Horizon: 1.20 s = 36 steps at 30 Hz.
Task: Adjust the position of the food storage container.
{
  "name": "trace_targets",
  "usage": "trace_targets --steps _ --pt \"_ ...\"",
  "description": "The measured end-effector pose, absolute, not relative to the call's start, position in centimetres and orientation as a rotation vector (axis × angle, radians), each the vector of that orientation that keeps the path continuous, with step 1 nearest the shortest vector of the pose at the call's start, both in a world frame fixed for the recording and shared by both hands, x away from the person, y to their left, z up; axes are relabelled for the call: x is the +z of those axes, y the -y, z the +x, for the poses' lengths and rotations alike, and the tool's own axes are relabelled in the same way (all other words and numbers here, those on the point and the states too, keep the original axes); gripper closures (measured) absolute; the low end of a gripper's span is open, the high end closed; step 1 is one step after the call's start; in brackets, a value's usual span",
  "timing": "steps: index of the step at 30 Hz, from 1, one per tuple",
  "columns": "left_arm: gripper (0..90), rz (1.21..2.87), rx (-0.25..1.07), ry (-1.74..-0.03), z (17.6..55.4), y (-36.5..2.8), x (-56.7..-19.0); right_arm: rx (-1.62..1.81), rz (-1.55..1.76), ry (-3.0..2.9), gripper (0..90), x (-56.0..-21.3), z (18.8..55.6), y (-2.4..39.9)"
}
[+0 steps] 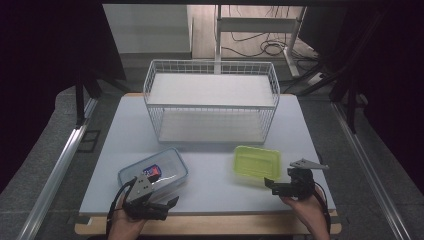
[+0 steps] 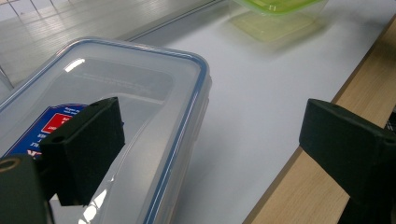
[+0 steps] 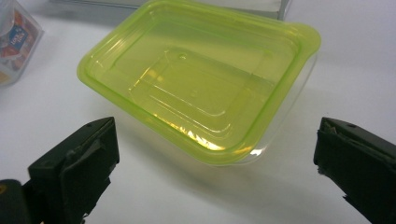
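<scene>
Left gripper (image 1: 167, 205) is held spread beside clear lidded box (image 1: 152, 172); right gripper (image 1: 272, 185) spread beside green container (image 1: 256, 161).

Open tool (image 2: 210, 154), clear lidded box (image 2: 140, 93), green container (image 2: 275, 14)

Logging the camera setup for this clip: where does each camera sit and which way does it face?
High view: above the near edge, looking forward and down on the table and wire basket; both forearms, left gripper, right gripper.
Left gripper view: looks between its open fingers at the clear box.
Right gripper view: open fingers face the green box.
All three share the green box.
</scene>
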State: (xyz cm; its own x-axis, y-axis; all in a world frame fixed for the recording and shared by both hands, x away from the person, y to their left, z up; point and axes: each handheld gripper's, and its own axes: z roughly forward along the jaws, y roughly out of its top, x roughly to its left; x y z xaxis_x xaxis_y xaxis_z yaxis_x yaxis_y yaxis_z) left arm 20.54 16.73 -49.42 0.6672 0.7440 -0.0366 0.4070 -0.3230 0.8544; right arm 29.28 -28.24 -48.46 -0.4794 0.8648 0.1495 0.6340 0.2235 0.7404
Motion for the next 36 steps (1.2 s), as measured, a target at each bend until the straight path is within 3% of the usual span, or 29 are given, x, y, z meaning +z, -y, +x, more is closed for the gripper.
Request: trace_targets --steps 10,16,17,22,30,36 --pt "9.8 1.881 0.344 -0.944 20.8 -17.6 -49.1 1.160 1.302 -2.239 24.4 -46.6 29.7 26.1" --pt "9.8 1.912 0.367 -0.925 20.7 -17.1 -49.1 1.146 1.249 -2.292 28.5 -46.0 30.4 24.3" --pt "9.5 1.936 0.398 -0.908 20.6 -16.9 -49.1 1.145 1.229 -2.335 33.3 -45.8 30.9 23.6" --pt "7.3 1.946 0.358 -0.843 20.4 -16.5 -49.0 1.148 1.198 -2.414 40.1 -45.7 32.1 21.9" --pt "3.9 1.942 0.321 -0.798 20.6 -16.5 -49.1 1.147 1.047 -2.521 61.0 -45.8 34.5 17.6" --pt "4.0 1.958 0.356 -0.794 20.6 -16.5 -49.2 1.107 0.984 -2.526 87.1 -45.9 35.9 15.0"
